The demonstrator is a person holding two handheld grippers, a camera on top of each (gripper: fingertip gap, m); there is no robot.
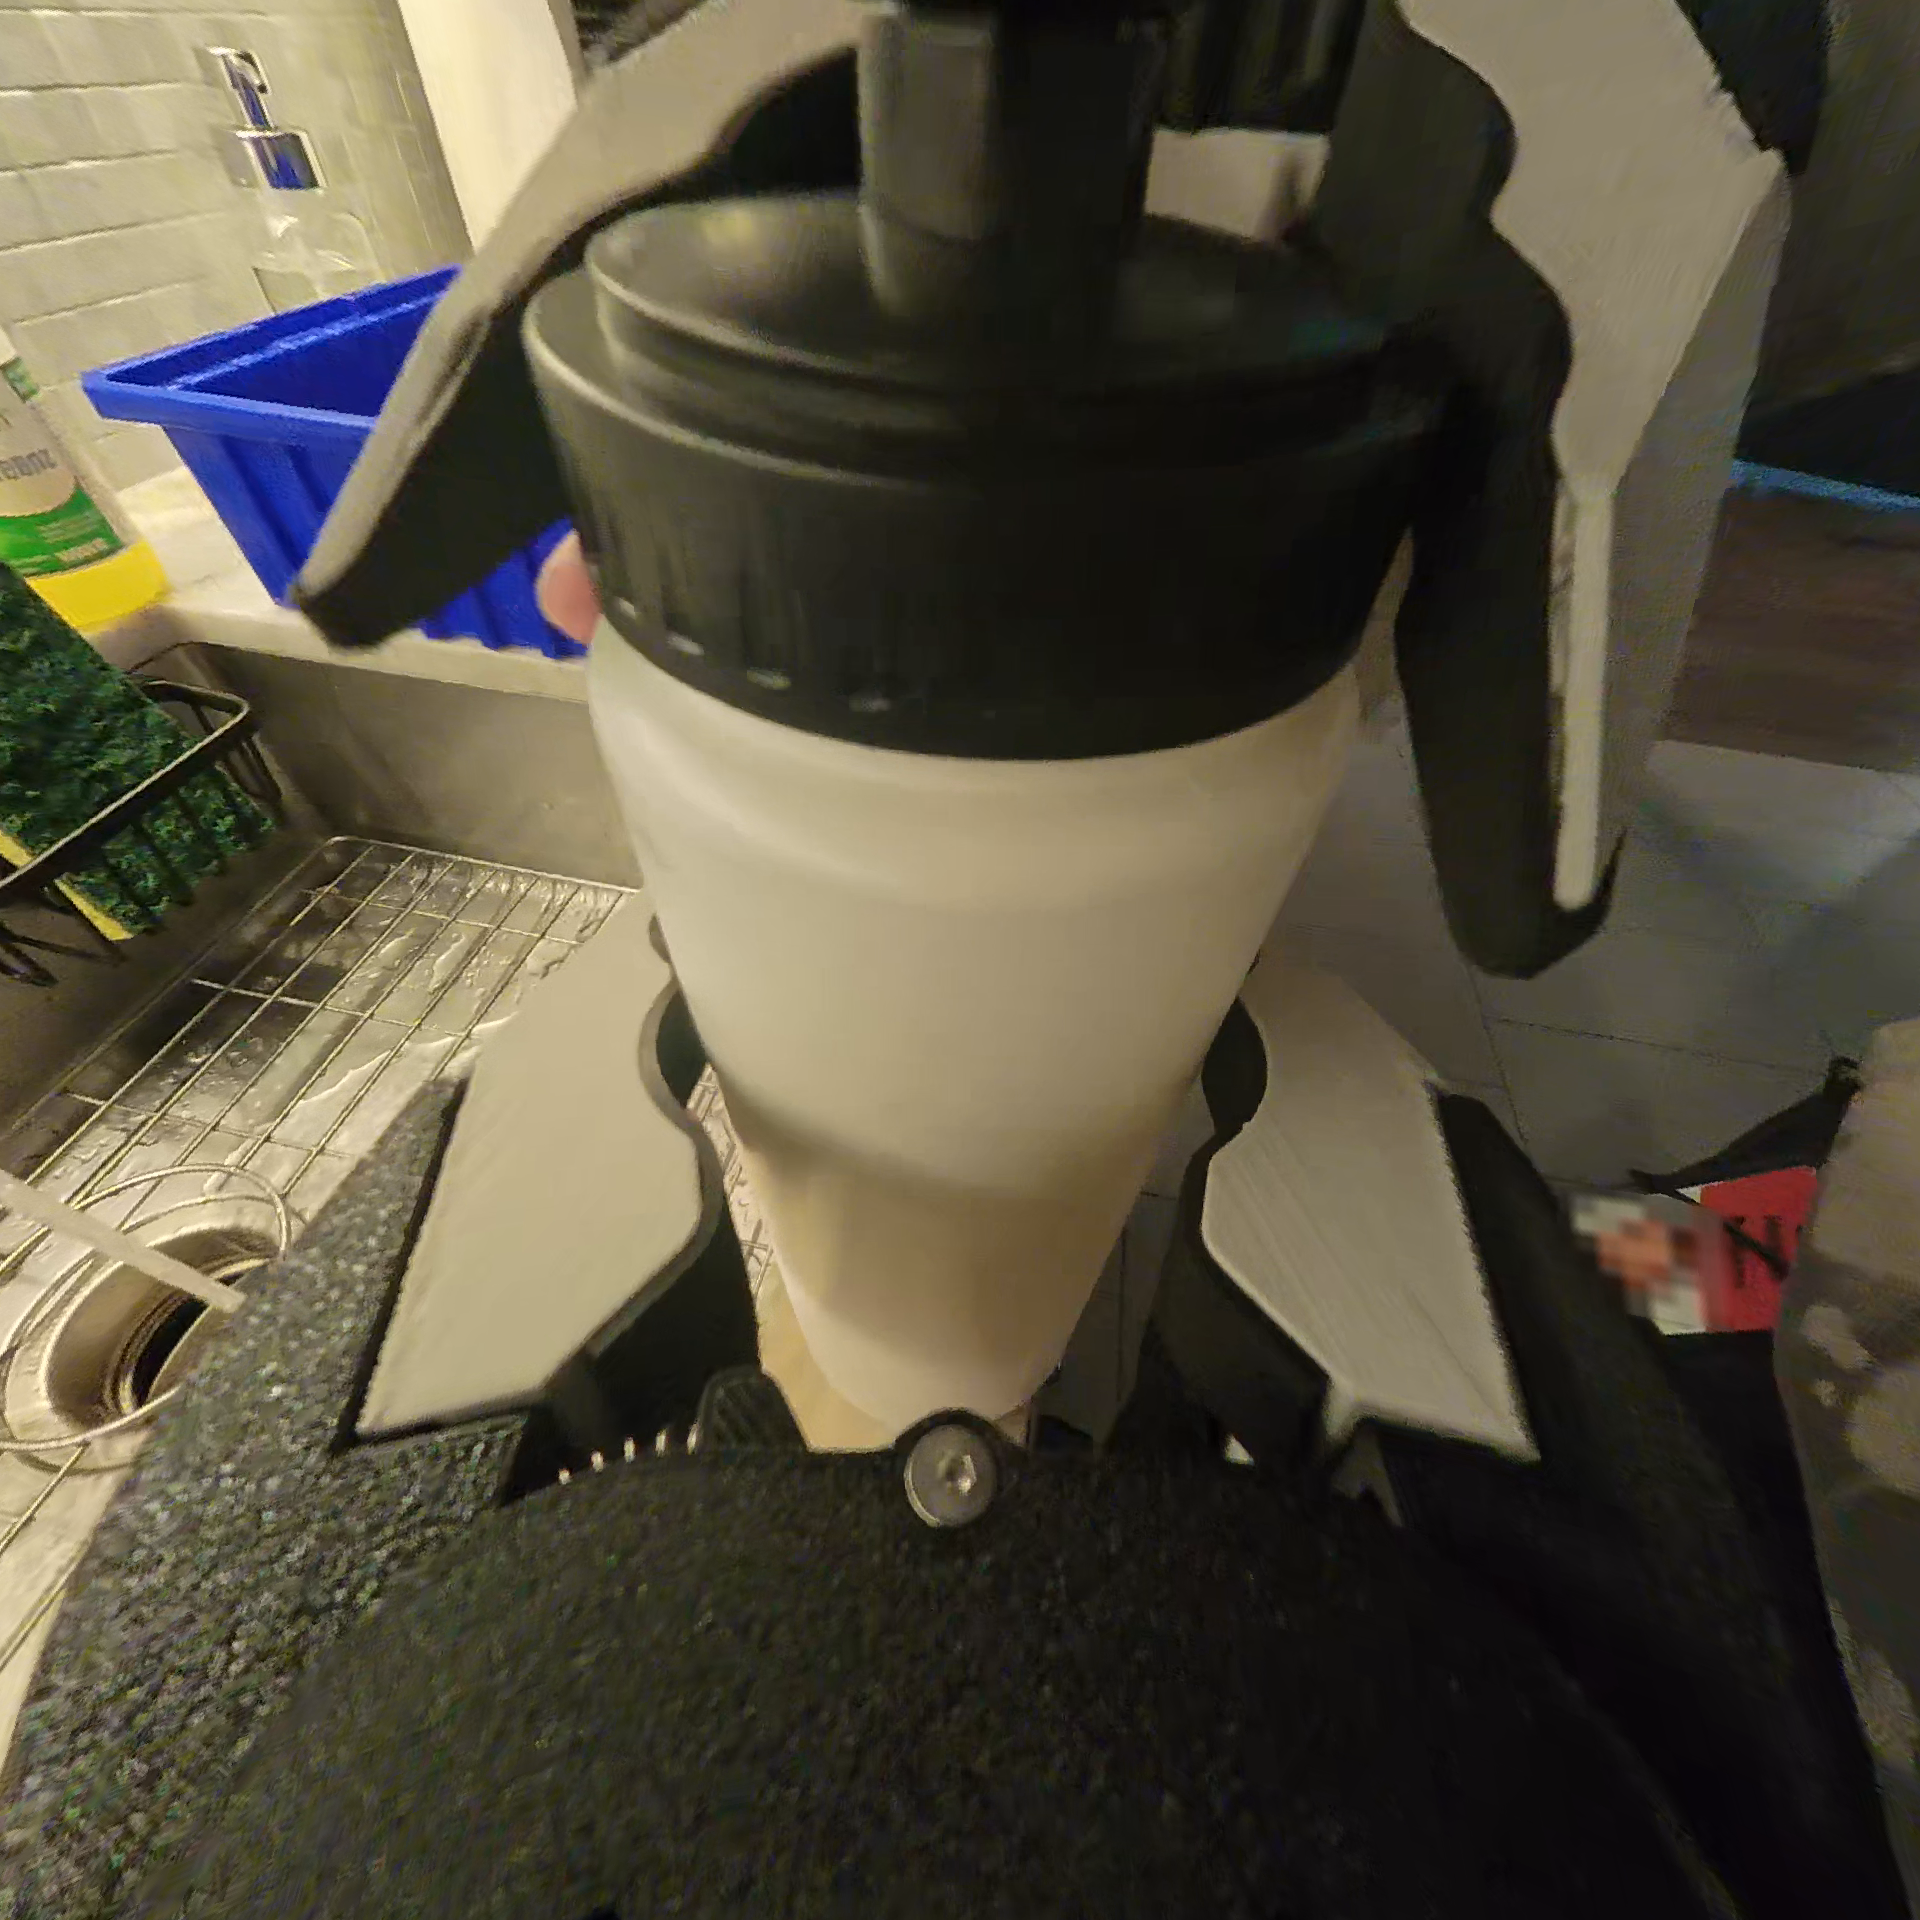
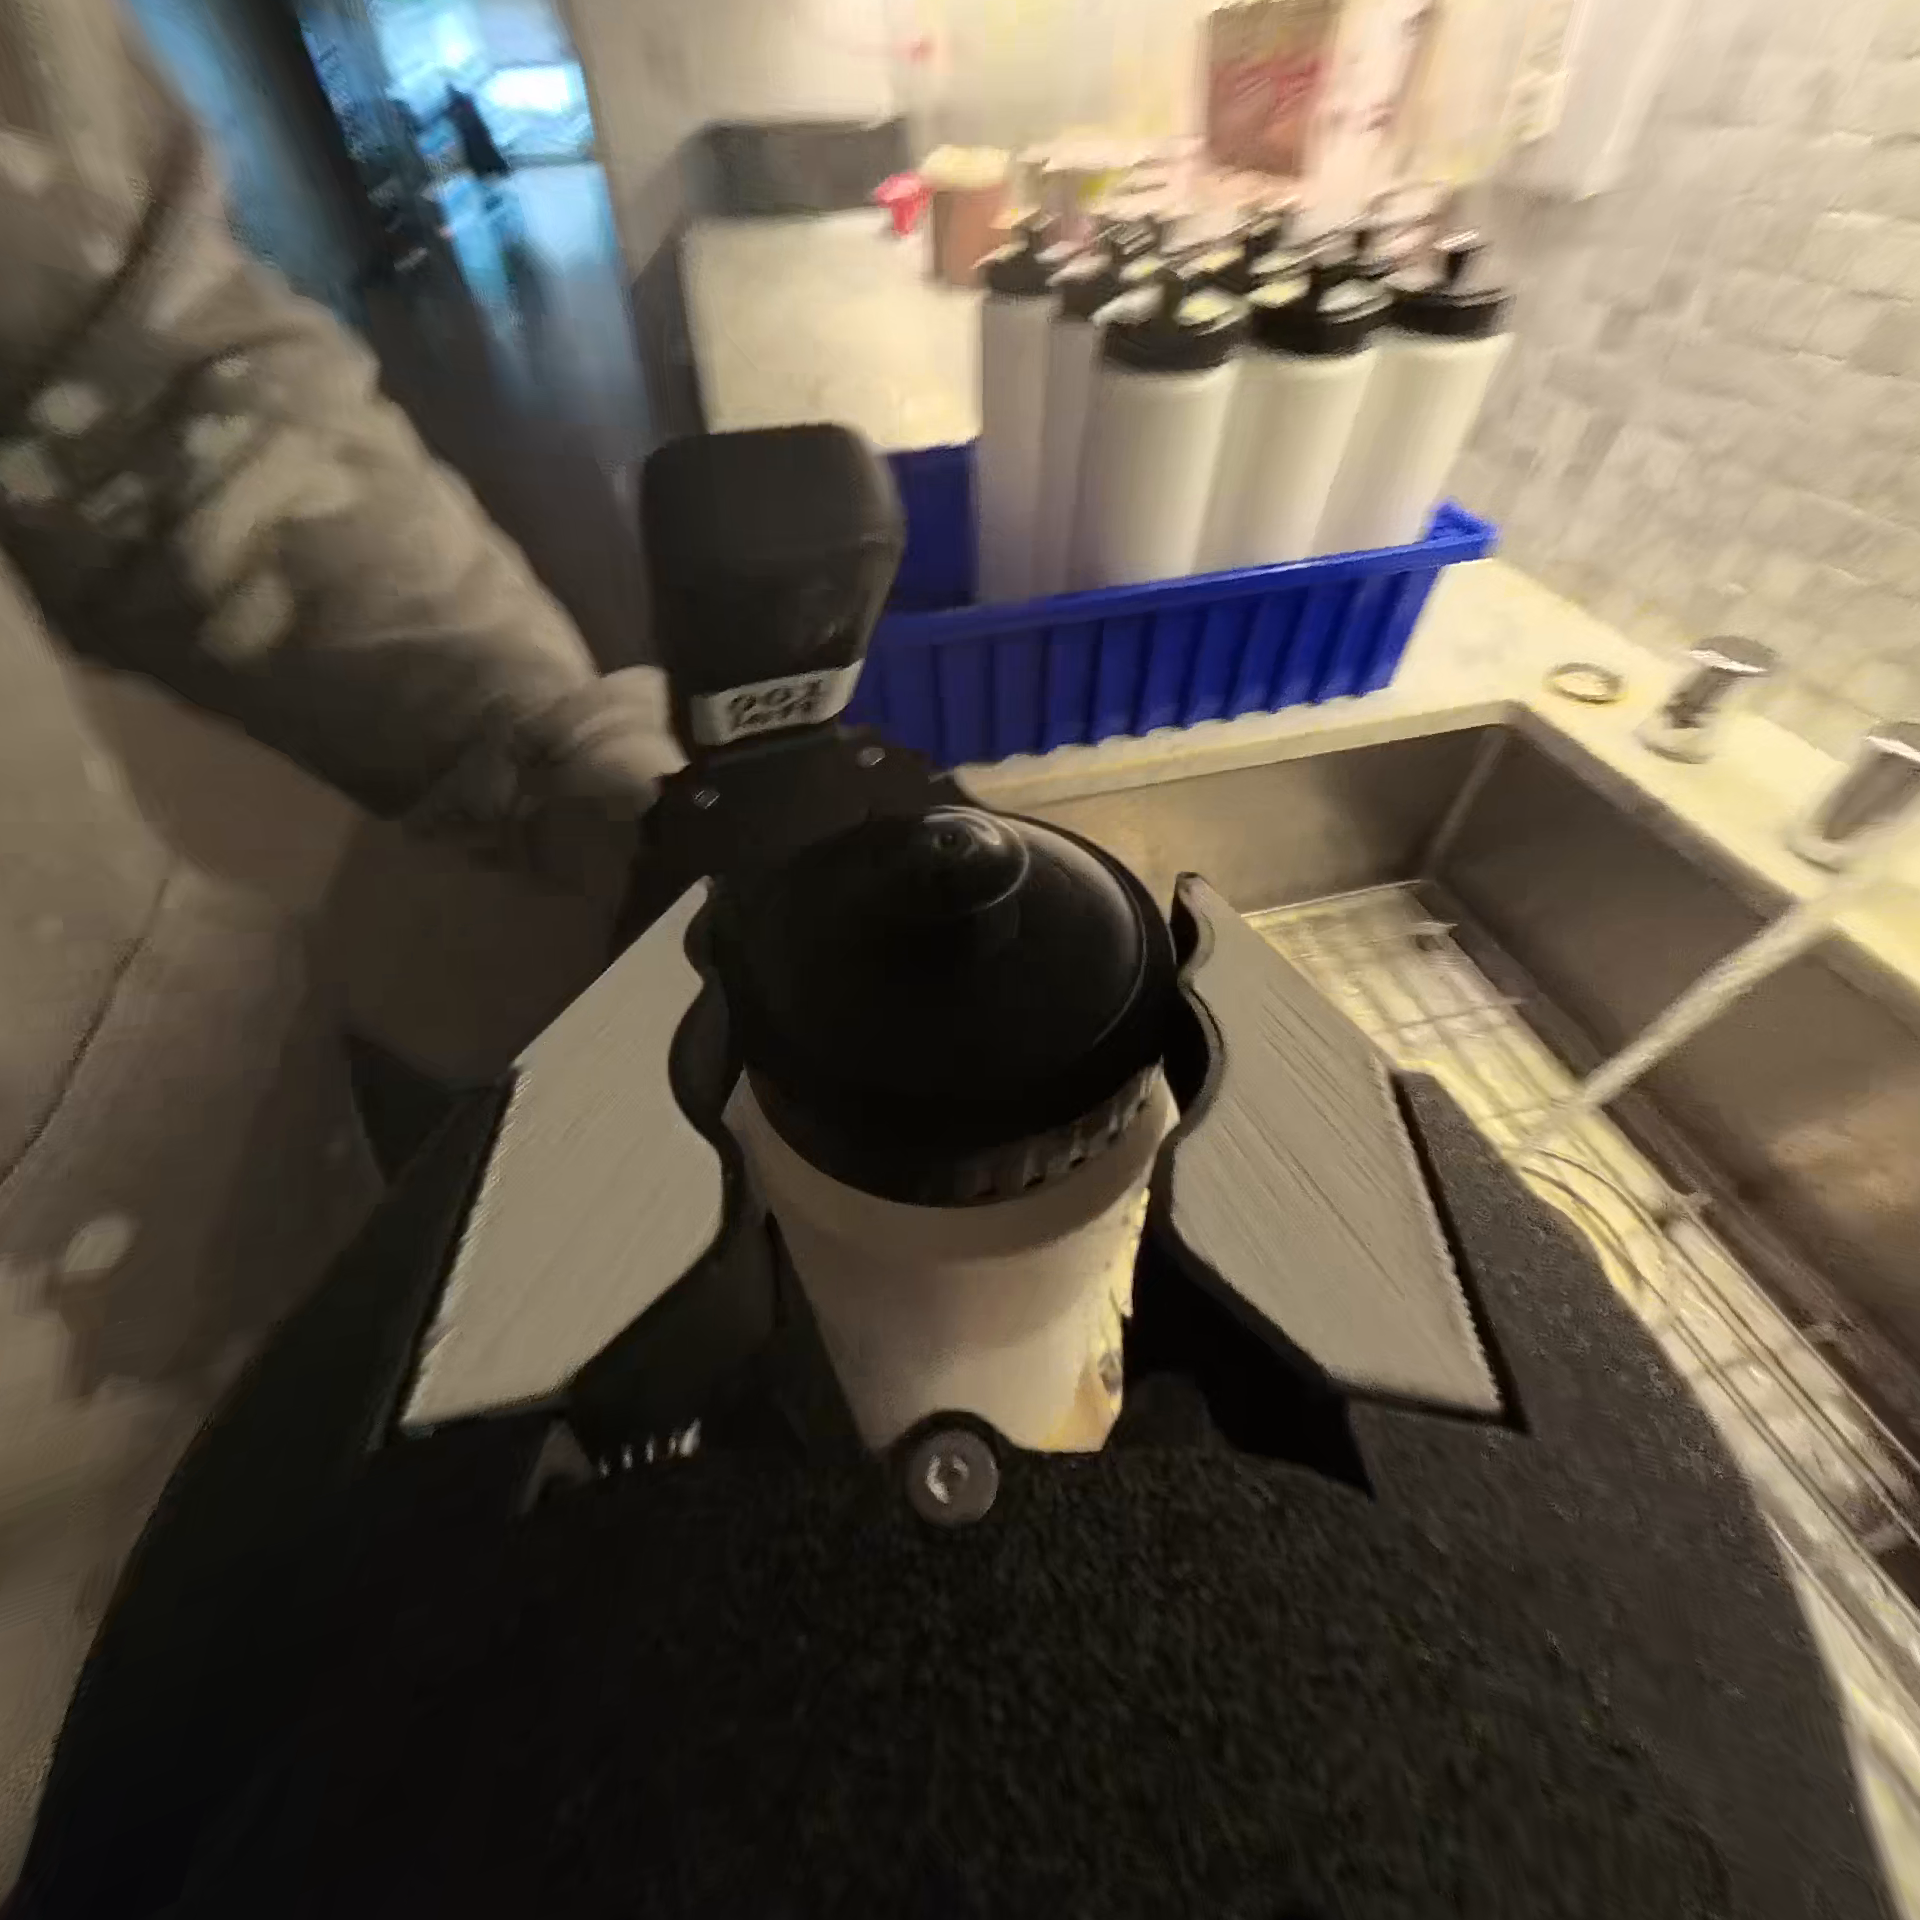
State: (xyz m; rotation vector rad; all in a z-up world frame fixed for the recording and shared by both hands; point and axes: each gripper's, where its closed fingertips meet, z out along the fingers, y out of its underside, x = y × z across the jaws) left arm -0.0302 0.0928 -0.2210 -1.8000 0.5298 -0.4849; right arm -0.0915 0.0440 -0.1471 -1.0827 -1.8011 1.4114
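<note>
An upright white bottle with a wide black ribbed cap stands between both grippers over the sink edge. My left gripper is shut on the lower body of the bottle. My right gripper comes from the opposite side, and its fingers press against the cap. In the right wrist view my right gripper hugs the cap, with the white body below it. The left gripper's black body shows beyond the bottle. The bottle's base is hidden.
A steel sink with a wet wire grid and drain lies below. A blue crate holds several capped white bottles. A green sponge and a yellow bottle are at the left. A grey sleeve is on the left.
</note>
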